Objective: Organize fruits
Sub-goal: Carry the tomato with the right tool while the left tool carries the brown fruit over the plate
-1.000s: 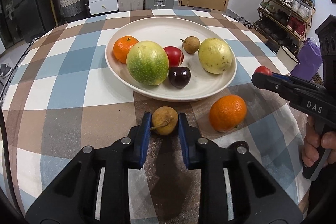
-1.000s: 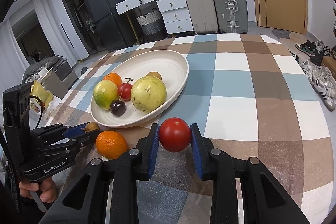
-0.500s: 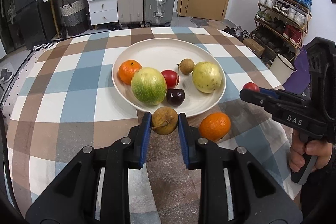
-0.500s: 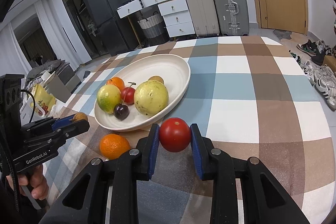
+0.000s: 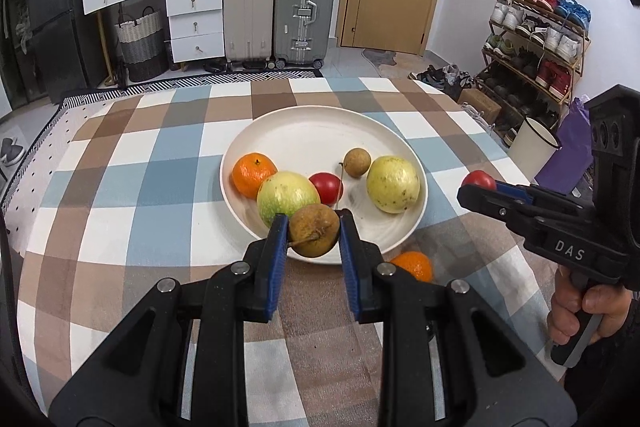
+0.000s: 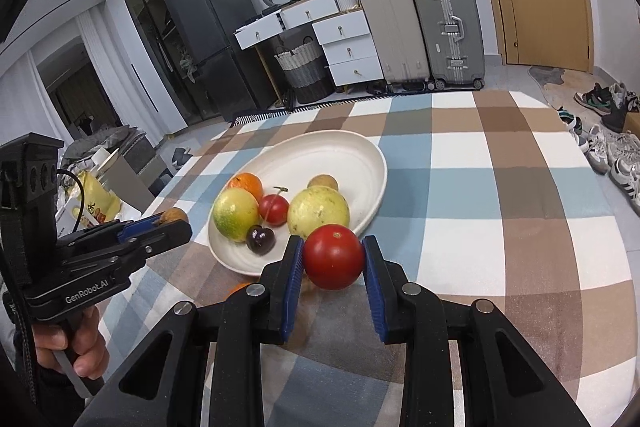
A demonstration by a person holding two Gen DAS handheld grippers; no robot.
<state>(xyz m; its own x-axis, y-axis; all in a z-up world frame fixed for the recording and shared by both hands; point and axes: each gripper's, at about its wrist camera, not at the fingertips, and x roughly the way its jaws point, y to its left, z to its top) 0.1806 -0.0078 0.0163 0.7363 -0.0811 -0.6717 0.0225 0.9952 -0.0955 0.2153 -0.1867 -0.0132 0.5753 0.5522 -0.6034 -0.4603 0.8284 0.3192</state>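
My left gripper is shut on a small brown longan and holds it in the air at the near rim of the white plate. My right gripper is shut on a red tomato, raised at the plate's near right edge. On the plate lie an orange, a green-yellow fruit, a yellow fruit, a second longan, a red cherry tomato and a dark cherry. One orange lies on the cloth beside the plate.
The round table wears a blue, brown and white checked cloth. Beyond it stand suitcases, white drawers, a shoe rack and a white bin. Shoes lie on the floor at the right.
Both grippers have risen with their fruit and moved toward the plate. The left one now holds the longan at the plate's near rim, hiding the dark cherry from its view.
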